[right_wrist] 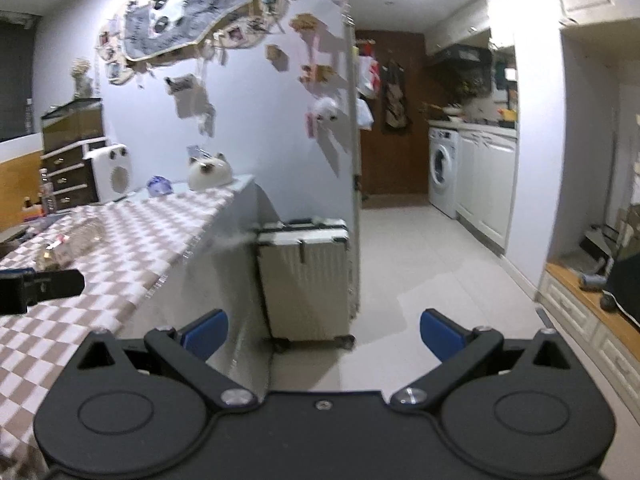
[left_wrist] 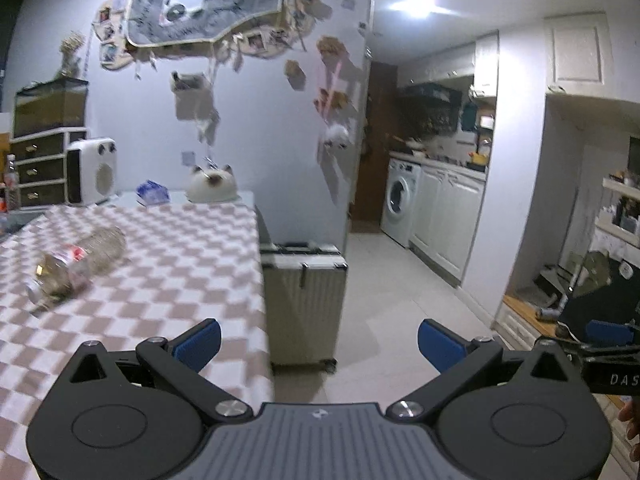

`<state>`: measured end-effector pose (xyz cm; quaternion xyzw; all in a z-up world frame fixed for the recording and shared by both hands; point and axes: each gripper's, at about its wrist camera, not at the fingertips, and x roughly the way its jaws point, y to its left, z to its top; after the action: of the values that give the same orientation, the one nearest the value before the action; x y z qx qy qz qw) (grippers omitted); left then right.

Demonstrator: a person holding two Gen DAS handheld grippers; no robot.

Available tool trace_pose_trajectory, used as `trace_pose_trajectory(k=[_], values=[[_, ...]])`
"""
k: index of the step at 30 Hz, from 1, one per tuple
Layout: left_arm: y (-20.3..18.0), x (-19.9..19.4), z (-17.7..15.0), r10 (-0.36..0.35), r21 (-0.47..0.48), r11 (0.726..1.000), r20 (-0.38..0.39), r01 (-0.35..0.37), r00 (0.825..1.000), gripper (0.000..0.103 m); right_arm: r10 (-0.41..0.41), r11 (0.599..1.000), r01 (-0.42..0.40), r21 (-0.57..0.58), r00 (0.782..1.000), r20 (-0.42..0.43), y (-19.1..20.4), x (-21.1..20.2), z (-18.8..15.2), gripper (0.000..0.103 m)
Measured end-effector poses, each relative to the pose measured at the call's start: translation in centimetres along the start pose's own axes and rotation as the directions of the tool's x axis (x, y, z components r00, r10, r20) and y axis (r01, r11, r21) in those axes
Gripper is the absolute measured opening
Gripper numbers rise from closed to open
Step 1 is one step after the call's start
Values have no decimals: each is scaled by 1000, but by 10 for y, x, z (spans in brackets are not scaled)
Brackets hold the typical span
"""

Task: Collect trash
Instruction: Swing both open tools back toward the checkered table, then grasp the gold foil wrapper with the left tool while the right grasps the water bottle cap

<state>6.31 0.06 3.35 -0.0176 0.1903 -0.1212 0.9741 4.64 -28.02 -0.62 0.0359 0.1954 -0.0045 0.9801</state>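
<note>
A clear plastic bottle (left_wrist: 76, 264) with a red label lies on its side on the checkered tablecloth (left_wrist: 180, 272), to the left and ahead of my left gripper (left_wrist: 319, 344). That gripper is open and empty, over the table's right edge. My right gripper (right_wrist: 324, 334) is open and empty, off the table's right side above the floor. The bottle also shows in the right wrist view (right_wrist: 74, 246), far left. The left gripper's finger shows there (right_wrist: 40, 284), and the right gripper's finger shows at the right of the left wrist view (left_wrist: 608, 334).
A cream suitcase (left_wrist: 304, 304) stands on the floor against the table's end. A blue wrapper (left_wrist: 152, 193), a cat-shaped ornament (left_wrist: 212, 186) and a white heater (left_wrist: 90, 170) sit at the table's far end. A washing machine (left_wrist: 400, 200) and cabinets line the kitchen aisle.
</note>
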Motion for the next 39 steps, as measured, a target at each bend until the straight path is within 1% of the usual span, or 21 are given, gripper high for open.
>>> trace_pose_trajectory(k=[5, 10, 13, 15, 20, 25, 28, 30, 32, 33, 37, 39], values=[[37, -9, 15, 45, 3, 999, 38, -45, 998, 103, 49, 999, -48, -20, 998, 25, 26, 8, 13, 103], [82, -16, 33, 97, -1, 995, 74, -97, 993, 103, 80, 996, -79, -45, 996, 27, 60, 20, 28, 103], [115, -17, 46, 149, -6, 989, 89, -149, 985, 103, 107, 992, -105, -66, 994, 24, 84, 29, 37, 103], [139, -16, 56, 170, -14, 986, 97, -169, 981, 103, 133, 989, -131, -72, 991, 22, 97, 34, 41, 103], [199, -7, 76, 238, -28, 971, 101, -237, 966, 103, 180, 982, -179, -55, 984, 10, 136, 52, 56, 103], [261, 15, 92, 267, -49, 963, 86, -263, 960, 103, 246, 969, -246, 26, 969, -15, 173, 76, 73, 103], [300, 34, 98, 283, -92, 957, 68, -277, 957, 103, 270, 962, -268, 55, 962, -31, 202, 90, 82, 103], [324, 50, 100, 285, -128, 952, 50, -277, 957, 103, 271, 961, -269, 58, 962, -34, 221, 98, 87, 103], [345, 67, 100, 265, -148, 955, 31, -257, 964, 103, 272, 962, -270, 51, 962, -35, 238, 103, 91, 103], [354, 76, 99, 266, -151, 954, 22, -259, 964, 103, 277, 960, -275, 48, 960, -32, 245, 105, 92, 103], [387, 113, 93, 298, -154, 943, 3, -294, 954, 103, 312, 949, -310, 53, 950, -29, 265, 115, 95, 103], [403, 133, 87, 317, -155, 937, -2, -314, 948, 103, 311, 949, -308, 62, 950, -37, 275, 122, 97, 103]])
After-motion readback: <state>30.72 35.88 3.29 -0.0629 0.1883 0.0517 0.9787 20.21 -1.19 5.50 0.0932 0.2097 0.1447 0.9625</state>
